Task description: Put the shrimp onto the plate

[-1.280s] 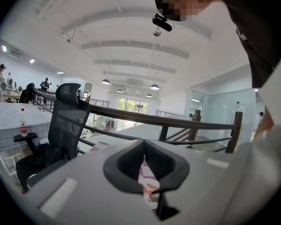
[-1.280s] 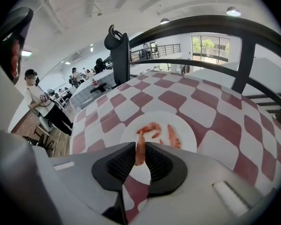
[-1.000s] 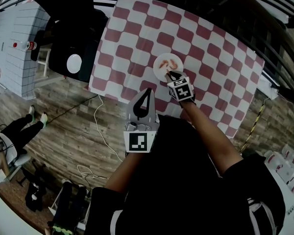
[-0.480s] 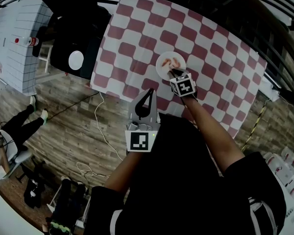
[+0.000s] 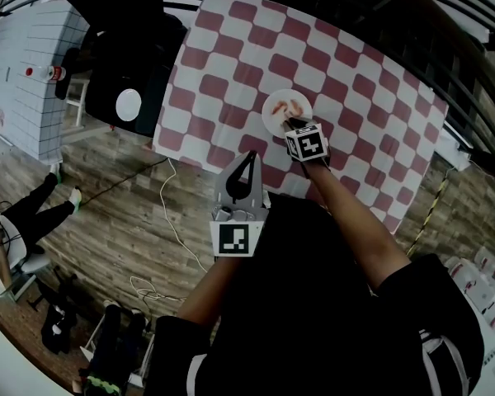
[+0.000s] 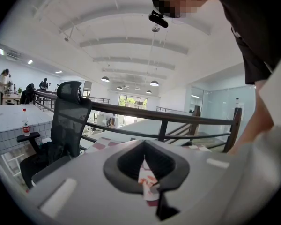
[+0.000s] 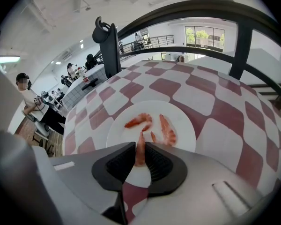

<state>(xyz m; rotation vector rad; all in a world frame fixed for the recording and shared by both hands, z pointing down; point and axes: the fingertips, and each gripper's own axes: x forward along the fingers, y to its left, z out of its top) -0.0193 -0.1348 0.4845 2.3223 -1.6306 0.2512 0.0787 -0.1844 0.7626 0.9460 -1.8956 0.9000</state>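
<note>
A white plate [image 5: 271, 115] lies on the red-and-white checked table [image 5: 231, 64]. In the right gripper view two pink shrimp [image 7: 139, 121] [image 7: 167, 130] lie on the plate [image 7: 187, 118]. My right gripper [image 7: 140, 162] is shut on a third shrimp [image 7: 140, 149], which it holds over the plate's near rim. In the head view that gripper [image 5: 290, 124] points at the plate's near edge. My left gripper [image 5: 248, 157] hangs shut and holds nothing over the table's near edge, left of the plate. Its closed jaws [image 6: 145, 172] point along the table.
A black office chair [image 5: 124, 64] stands off the table's left side. A white cable [image 5: 173, 213] trails across the wooden floor below the table edge. A dark railing [image 7: 243, 36] runs beyond the far side. A person [image 5: 25, 221] sits at the far left.
Almost nothing differs. My right gripper stays at the plate's near rim with the shrimp in it, and my left gripper has not moved.
</note>
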